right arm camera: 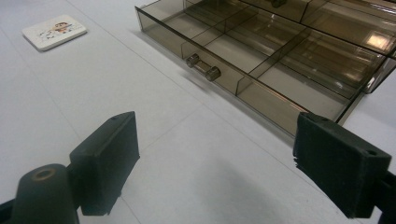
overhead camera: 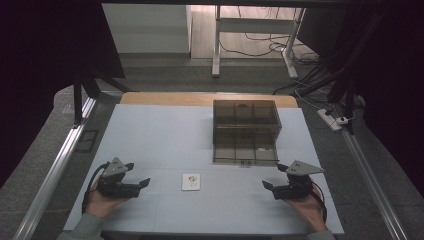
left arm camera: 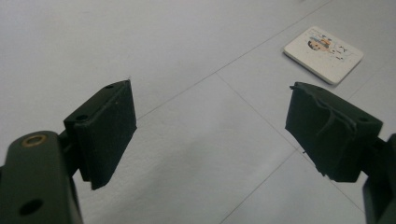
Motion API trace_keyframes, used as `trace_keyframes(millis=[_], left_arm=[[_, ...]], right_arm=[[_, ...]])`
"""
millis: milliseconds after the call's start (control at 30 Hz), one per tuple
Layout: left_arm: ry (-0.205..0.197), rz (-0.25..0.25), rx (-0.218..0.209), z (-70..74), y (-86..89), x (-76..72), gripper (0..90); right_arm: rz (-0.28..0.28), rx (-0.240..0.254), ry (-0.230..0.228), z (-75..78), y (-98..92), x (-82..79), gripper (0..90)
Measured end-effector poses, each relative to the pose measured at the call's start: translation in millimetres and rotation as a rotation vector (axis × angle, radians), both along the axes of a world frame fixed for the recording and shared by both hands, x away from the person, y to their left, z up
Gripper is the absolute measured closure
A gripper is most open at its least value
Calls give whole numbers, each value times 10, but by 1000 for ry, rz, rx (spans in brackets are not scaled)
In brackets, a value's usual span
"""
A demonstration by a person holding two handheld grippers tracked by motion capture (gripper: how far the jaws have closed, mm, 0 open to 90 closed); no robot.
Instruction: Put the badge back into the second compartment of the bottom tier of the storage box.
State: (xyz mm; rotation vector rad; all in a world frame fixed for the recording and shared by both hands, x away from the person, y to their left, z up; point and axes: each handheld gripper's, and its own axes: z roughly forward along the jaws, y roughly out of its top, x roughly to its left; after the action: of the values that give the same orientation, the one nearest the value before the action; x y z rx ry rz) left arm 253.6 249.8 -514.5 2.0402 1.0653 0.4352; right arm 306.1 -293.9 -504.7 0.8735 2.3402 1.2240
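A smoky clear drawer box [overhead camera: 246, 120] stood at the far right of the table [overhead camera: 160, 135], its lower drawer [overhead camera: 244, 149] pulled out, the visible compartments bare. The small white card [overhead camera: 190, 181] lay flat near the front, between the left gripper [overhead camera: 141, 184] and right gripper [overhead camera: 270, 186], both released and holding nothing.
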Motion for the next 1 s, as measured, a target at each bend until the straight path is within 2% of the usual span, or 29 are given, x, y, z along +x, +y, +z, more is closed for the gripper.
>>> trace_keyframes(millis=[400, 533, 567, 1000], left_arm=[[2, 0, 5, -8, -19, -11, 161], [2, -2, 10, -9, -27, -20, 161], [1, -2, 10, -7, -26, -24, 161], [0, -4, -4, -30, -8, -28, 162]], right_arm=[[14, 2, -1, 22, 23, -9, 155], [28, 28, 1, 61, 53, -18, 166], [32, 42, 7, 100, 93, -20, 166], [62, 34, -6, 260, 331, 49, 167]])
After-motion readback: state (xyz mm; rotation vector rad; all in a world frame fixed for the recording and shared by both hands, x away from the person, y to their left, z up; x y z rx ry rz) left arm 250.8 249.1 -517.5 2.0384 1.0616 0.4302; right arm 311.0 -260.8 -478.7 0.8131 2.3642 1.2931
